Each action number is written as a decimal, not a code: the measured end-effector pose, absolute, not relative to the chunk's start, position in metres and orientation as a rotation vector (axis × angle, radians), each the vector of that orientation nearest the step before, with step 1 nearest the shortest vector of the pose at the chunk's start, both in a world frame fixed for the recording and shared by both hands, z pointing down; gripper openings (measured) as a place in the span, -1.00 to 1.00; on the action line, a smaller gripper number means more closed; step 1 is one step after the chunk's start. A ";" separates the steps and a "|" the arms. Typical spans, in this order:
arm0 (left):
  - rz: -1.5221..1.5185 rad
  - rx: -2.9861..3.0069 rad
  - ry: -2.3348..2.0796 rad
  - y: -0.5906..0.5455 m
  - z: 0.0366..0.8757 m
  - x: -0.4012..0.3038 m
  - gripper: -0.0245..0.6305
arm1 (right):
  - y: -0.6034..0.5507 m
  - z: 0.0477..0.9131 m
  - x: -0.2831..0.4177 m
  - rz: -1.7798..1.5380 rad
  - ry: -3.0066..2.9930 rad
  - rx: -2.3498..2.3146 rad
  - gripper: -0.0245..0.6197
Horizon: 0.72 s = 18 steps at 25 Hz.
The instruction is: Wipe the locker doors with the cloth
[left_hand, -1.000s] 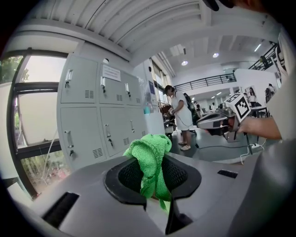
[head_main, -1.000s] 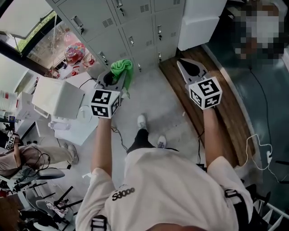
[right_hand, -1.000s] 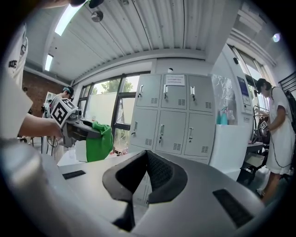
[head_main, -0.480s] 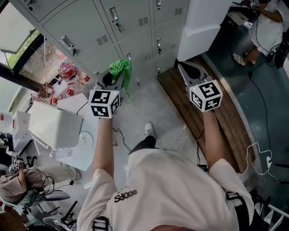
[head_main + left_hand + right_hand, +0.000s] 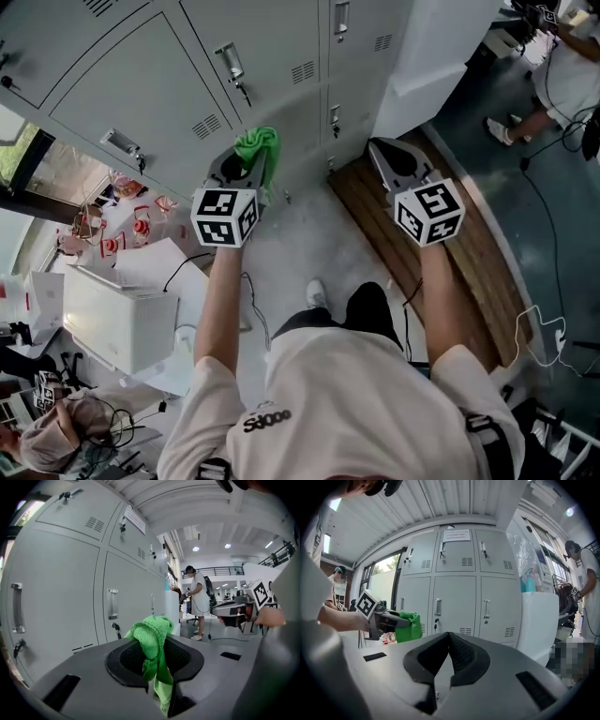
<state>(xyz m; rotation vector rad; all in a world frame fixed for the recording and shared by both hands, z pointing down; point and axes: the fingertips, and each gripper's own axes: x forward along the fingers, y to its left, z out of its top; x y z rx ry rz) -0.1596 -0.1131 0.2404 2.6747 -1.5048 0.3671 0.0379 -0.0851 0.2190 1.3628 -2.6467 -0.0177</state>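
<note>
The green cloth [image 5: 258, 146] is bunched and clamped between the jaws of the left gripper [image 5: 158, 666], with a fold dangling below the tips. In the head view it sits at about 11 o'clock from the person, near the locker doors [image 5: 281, 66] but apparently not touching them (the gap is hard to judge). The right gripper [image 5: 450, 654], at 1 o'clock, has its jaws pressed together on nothing. This looks like the approach. The next move calls for pressing the cloth onto a door and sweeping across, steering round the handles [image 5: 231, 64].
</note>
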 end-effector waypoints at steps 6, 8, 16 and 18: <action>0.367 2.591 -1.464 -0.165 0.274 -0.139 -0.64 | -0.131 0.247 0.047 0.052 -2.636 1.318 -0.90; 0.382 2.563 -1.465 -0.180 0.287 -0.129 -0.64 | -0.148 0.260 0.052 0.080 -2.642 1.288 -0.90; 0.310 2.471 -1.547 -0.265 0.345 -0.076 -0.64 | -0.224 0.303 0.082 0.073 -2.633 1.225 -0.90; 0.270 2.434 -1.556 -0.287 0.363 -0.066 -0.64 | -0.243 0.319 0.084 0.080 -2.637 1.218 -0.90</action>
